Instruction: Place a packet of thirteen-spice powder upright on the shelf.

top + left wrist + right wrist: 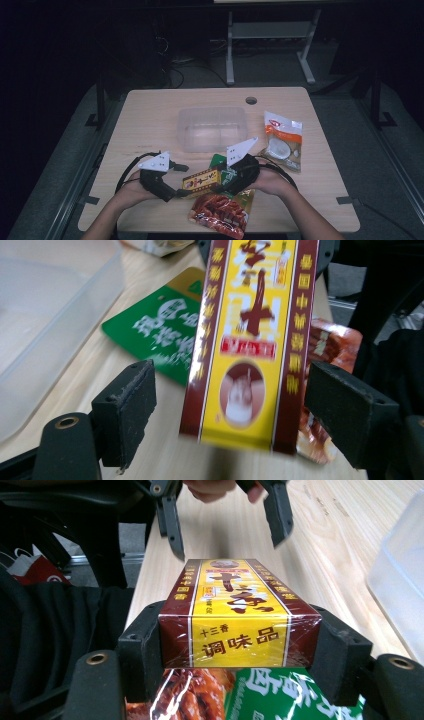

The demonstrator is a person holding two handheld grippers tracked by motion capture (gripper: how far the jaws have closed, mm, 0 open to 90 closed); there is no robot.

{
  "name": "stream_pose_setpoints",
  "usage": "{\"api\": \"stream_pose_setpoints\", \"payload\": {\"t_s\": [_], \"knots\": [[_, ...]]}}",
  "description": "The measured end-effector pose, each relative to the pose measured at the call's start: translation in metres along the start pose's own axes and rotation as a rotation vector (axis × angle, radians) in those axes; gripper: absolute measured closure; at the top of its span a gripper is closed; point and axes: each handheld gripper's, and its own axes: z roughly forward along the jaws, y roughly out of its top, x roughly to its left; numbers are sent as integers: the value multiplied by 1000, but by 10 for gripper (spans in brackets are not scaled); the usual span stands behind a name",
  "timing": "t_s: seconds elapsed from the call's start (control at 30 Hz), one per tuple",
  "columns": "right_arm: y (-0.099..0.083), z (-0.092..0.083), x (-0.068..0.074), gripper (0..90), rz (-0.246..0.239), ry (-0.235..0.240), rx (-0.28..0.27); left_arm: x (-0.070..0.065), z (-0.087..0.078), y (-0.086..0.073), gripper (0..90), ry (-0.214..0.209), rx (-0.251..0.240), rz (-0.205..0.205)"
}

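Note:
A yellow and maroon seasoning box (201,181) hangs level above the table's front middle. My right gripper (222,181) is shut on one end of it; in the right gripper view both pads press the sides of the box (235,610). My left gripper (181,180) faces the box's other end with its jaws open. In the left gripper view the box (250,340) stands between the two pads with a gap on each side. From the right gripper view, the left gripper (227,542) shows just past the box's far end, apart from it.
A clear plastic container (212,127) stands at the table's middle. A green packet (220,161) and a red snack packet (222,210) lie under the box. A white and orange packet (282,141) lies at the right. The table's front edge is near my hands.

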Motion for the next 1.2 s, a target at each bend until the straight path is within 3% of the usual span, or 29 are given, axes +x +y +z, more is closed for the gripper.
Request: {"api": "stream_pose_setpoints", "payload": {"t_s": [0.37,0.5,0.53,0.73,1.2], "knots": [[-6,-15,-3,322,30,-48,-7,10,-18,-15,202,68,17,-61],[-9,-25,-5,322,30,-75,-13,14,-19,-21,202,84,51,-69],[-9,-31,-4,321,50,-81,-20,15,-19,-23,202,93,58,-73],[-7,-46,-11,322,59,-116,-39,18,-18,-27,202,103,66,-88],[5,-62,-28,322,85,-187,-55,22,-15,-32,203,113,98,-101]]}}
